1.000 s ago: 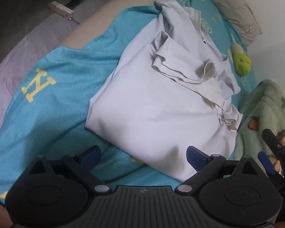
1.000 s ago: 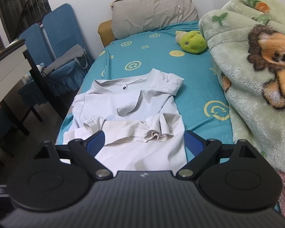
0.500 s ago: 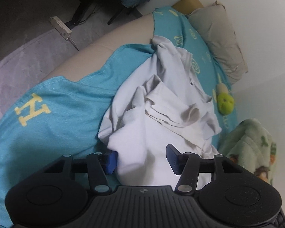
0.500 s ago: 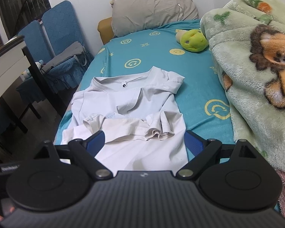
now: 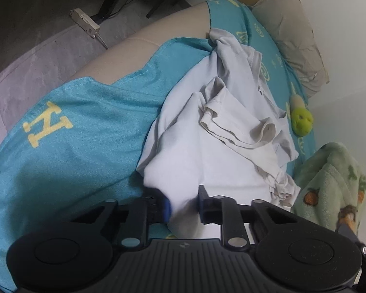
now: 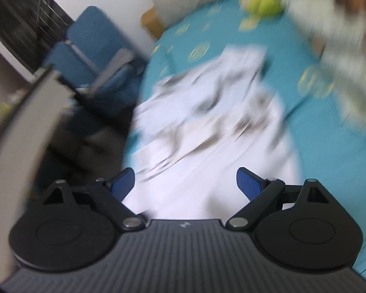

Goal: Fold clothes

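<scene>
A white T-shirt (image 5: 222, 131) lies half folded on the teal bedsheet (image 5: 85, 146), its sleeves bunched across the middle and its collar toward the pillow. In the left wrist view my left gripper (image 5: 183, 206) is shut on the shirt's near bottom hem, with cloth pinched between the blue pads. The right wrist view is heavily blurred. There the same shirt (image 6: 207, 122) spreads ahead, and my right gripper (image 6: 186, 183) stands open just above the shirt's near edge, nothing between its fingers.
A green plush toy (image 5: 301, 119) and a grey pillow (image 5: 297, 41) lie toward the head of the bed. A green fleece blanket (image 5: 334, 190) is heaped along the right side. Blue chairs (image 6: 92, 56) and a desk edge (image 6: 19, 127) stand left of the bed.
My left gripper has closed step by step onto the shirt's bottom hem. The right gripper has swung quickly, tilting its view and moving closer over the shirt, still open.
</scene>
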A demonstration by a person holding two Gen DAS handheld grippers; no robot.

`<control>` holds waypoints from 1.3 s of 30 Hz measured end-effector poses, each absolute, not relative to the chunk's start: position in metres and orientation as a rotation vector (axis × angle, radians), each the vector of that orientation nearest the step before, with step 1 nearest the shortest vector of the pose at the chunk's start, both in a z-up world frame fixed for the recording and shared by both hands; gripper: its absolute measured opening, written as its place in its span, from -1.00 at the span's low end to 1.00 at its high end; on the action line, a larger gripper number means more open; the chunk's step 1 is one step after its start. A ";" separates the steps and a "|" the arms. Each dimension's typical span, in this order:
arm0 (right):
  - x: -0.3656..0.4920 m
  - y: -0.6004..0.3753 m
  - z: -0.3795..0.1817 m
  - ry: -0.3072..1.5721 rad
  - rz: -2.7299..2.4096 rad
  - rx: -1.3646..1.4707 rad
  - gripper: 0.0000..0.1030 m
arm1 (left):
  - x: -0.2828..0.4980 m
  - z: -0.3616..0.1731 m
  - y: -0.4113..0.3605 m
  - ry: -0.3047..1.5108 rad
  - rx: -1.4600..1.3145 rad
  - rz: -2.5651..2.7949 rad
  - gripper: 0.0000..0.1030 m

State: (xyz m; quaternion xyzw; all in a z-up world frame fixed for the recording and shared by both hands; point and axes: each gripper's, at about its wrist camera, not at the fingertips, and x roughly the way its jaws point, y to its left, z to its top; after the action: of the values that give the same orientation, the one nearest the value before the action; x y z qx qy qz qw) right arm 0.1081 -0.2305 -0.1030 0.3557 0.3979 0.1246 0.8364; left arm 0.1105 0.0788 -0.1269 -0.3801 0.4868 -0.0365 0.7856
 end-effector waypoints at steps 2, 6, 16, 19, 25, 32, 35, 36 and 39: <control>0.106 -0.223 -0.119 0.912 0.326 0.882 0.78 | 0.110 -0.122 0.080 1.021 -0.838 -0.095 -0.72; 0.102 -0.211 -0.153 1.036 0.372 1.109 0.78 | 0.109 -0.113 0.083 0.952 -0.880 -0.125 -0.79; 0.089 -0.257 -0.173 0.919 -0.031 1.227 0.63 | 0.107 -0.094 0.089 0.811 -0.963 -0.185 -0.81; 0.091 -0.268 -0.175 0.879 -0.104 1.214 0.37 | 0.108 -0.092 0.087 0.807 -0.936 -0.196 -0.81; 0.092 -0.260 -0.158 0.805 -0.117 1.107 -0.68 | 0.110 -0.080 0.083 0.746 -0.864 -0.205 -0.81; 0.117 -0.277 -0.082 0.670 -0.036 0.928 -0.79 | 0.114 -0.021 0.064 0.629 -0.760 -0.219 -0.84; 0.121 -0.284 -0.048 0.647 -0.007 0.890 -0.79 | 0.116 0.012 0.055 0.594 -0.738 -0.220 -0.85; 0.122 -0.287 -0.037 0.640 0.002 0.879 -0.79 | 0.111 0.019 0.054 0.588 -0.727 -0.223 -0.86; 0.120 -0.290 -0.010 0.621 0.031 0.825 -0.80 | 0.094 0.041 0.049 0.570 -0.694 -0.231 -0.87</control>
State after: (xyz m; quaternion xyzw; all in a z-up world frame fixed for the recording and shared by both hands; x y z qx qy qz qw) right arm 0.1204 -0.2902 -0.0098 0.3944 0.2969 0.0146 0.8696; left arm 0.0942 0.0494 0.0409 -0.3347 0.2750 -0.1115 0.8944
